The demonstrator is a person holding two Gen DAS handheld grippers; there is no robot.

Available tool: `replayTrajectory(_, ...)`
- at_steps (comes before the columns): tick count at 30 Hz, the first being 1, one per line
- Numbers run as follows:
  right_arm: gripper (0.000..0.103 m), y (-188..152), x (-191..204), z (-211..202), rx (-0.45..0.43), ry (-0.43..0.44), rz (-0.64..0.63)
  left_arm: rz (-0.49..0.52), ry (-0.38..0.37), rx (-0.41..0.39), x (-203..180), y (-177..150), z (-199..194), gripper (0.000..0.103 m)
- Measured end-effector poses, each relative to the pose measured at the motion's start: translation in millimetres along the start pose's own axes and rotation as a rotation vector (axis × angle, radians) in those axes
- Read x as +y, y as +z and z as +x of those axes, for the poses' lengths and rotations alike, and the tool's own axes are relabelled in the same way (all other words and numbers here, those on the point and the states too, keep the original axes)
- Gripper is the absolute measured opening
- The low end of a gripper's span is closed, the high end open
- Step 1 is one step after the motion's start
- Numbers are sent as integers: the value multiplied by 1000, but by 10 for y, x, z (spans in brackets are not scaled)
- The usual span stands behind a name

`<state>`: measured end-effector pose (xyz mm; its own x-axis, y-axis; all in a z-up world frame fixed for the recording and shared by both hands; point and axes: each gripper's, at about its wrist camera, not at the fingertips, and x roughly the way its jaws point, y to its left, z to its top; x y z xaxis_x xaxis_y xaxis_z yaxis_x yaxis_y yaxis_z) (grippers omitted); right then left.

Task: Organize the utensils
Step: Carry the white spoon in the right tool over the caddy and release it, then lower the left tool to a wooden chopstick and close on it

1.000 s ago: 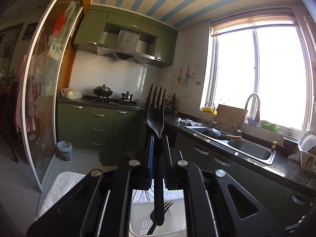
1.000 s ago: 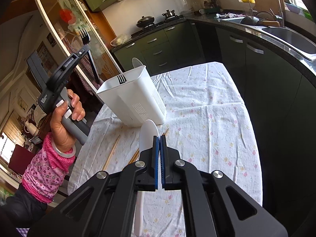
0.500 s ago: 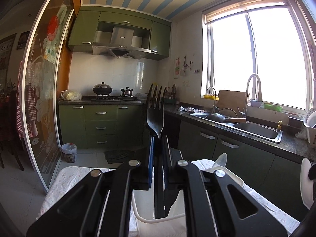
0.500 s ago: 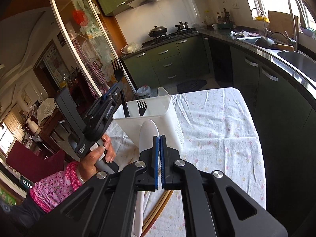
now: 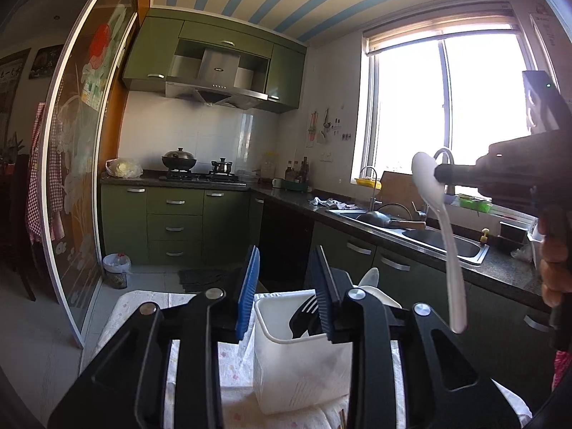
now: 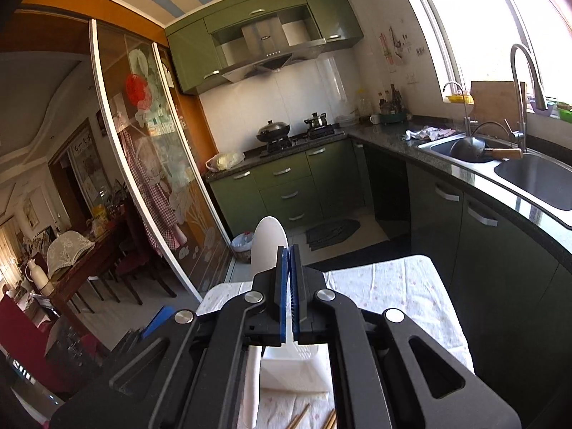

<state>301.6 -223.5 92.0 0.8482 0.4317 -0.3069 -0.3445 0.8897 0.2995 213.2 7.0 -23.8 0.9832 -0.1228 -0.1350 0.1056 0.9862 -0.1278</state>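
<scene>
Left gripper (image 5: 286, 295) gapes above the white plastic utensil caddy (image 5: 296, 364) holding black forks (image 5: 304, 316); right gripper (image 6: 290, 293) clamps a white plastic spoon (image 6: 266, 246)

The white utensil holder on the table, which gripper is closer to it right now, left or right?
Left. The left gripper hangs open directly above the white utensil holder. The right gripper, shut on the white spoon, is higher and off to the right.

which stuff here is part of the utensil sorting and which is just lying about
Part of the job:
- white holder
- black fork standing in the holder
- white spoon clamped in the right gripper
- chopsticks on the tablecloth
- left gripper, open above the holder

Just lying about:
- wok on the stove
- pan in the sink
- rag on the counter
- cutting board
</scene>
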Motion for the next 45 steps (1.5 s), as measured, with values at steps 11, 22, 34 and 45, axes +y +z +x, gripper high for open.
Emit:
replayTrajectory(11, 3, -269, 215, 678, -135, -182, -121, 0, -30, 17, 48, 28, -573, 32)
replayTrajectory(22, 15, -876, 123, 654, -40, -130, -145, -32, -27, 97, 59, -133, -671, 34)
replayTrajectory(34, 28, -1286, -120, -271, 172, -78, -87, -58, 41, 608, 179, -764, -247, 37)
replayTrajectory(45, 28, -1882, -576, -330, 406, -106, -30, -110, 68, 905, 174, -1267, 102, 36)
